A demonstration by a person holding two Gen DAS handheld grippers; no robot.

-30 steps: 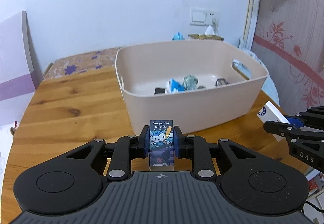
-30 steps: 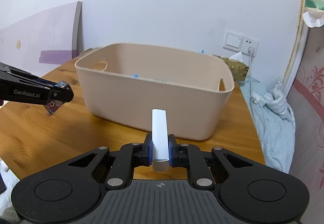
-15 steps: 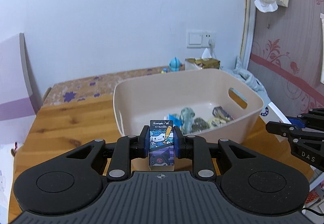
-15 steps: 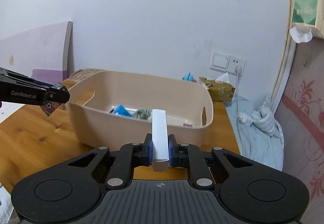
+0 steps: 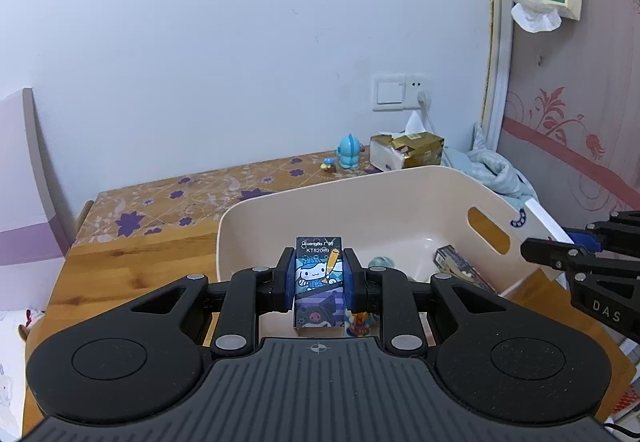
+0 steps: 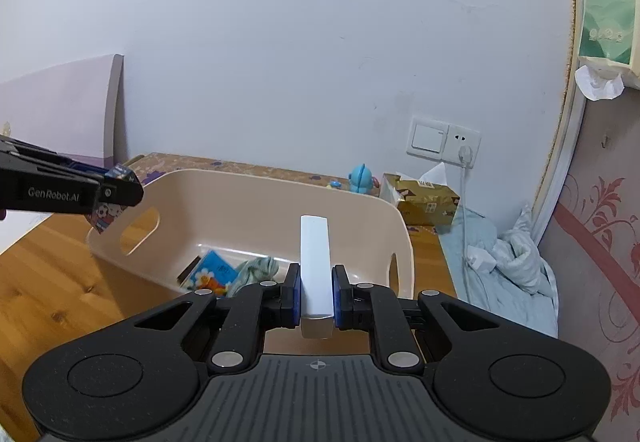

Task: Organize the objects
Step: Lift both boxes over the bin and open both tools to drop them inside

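My left gripper (image 5: 319, 274) is shut on a small cartoon-printed box (image 5: 319, 284) and holds it over the near left rim of the beige plastic bin (image 5: 404, 186). My right gripper (image 6: 316, 288) is shut on a white rectangular box (image 6: 316, 262) and holds it above the bin's (image 6: 256, 190) near right side. Inside the bin lie a blue picture card (image 6: 214, 272), a green cloth toy (image 6: 258, 268), a dark packet (image 5: 460, 266) and a small figure (image 5: 360, 320). Each gripper shows in the other's view, the left (image 6: 114, 192) and the right (image 5: 532, 250).
The bin stands on a wooden table (image 5: 120, 266). Behind it are a blue toy figure (image 5: 349, 150), a gold tissue pack (image 5: 408, 150) and a wall socket with a plugged cable (image 5: 420, 94). A light blue cloth (image 6: 508, 262) lies at the right. A purple board (image 5: 24, 178) leans at the left.
Both grippers have risen and moved forward with their boxes, from in front of the bin to over its rim. The bin's inside now shows more fully.
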